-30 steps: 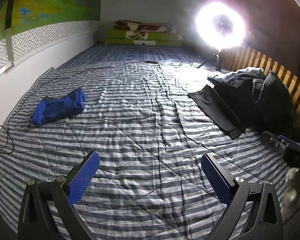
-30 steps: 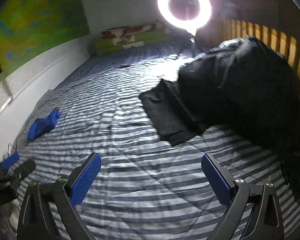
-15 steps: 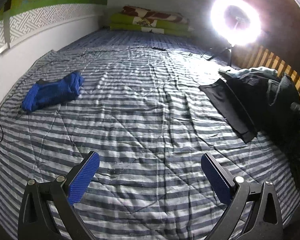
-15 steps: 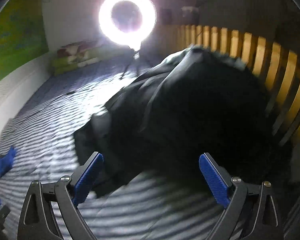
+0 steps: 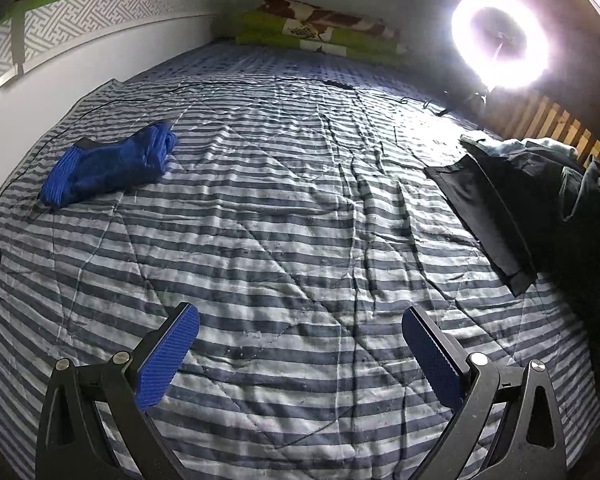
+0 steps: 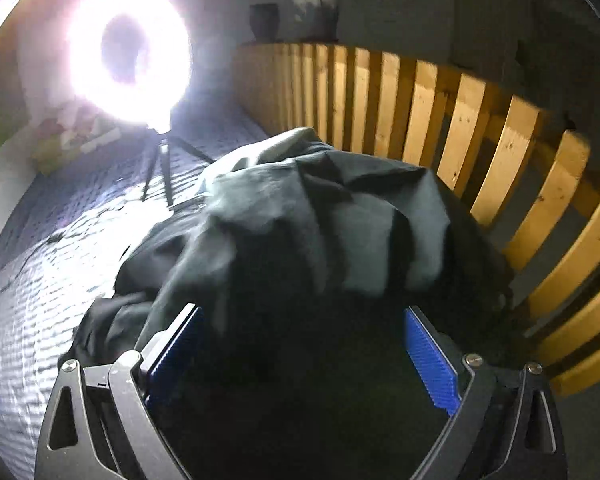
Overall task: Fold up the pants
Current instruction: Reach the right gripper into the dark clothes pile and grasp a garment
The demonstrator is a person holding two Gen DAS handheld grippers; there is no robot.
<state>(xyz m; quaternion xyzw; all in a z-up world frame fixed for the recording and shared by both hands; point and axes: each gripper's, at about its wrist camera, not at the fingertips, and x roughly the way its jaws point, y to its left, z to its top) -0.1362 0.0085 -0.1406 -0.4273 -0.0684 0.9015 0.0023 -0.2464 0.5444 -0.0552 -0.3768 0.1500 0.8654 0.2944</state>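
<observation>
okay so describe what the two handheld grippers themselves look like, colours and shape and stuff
Both match: the left gripper and right gripper each have two black angular arms with triangular cutouts and silver screw heads, ending in flat rectangular fingers faced with ribbed bright blue pads. No cables, markings or sleeves show.

A home bedroom: a wide bed under a striped quilt, folded bedding stacked at its far end, a wooden slatted rail alongside, patterned wallpaper above.
</observation>
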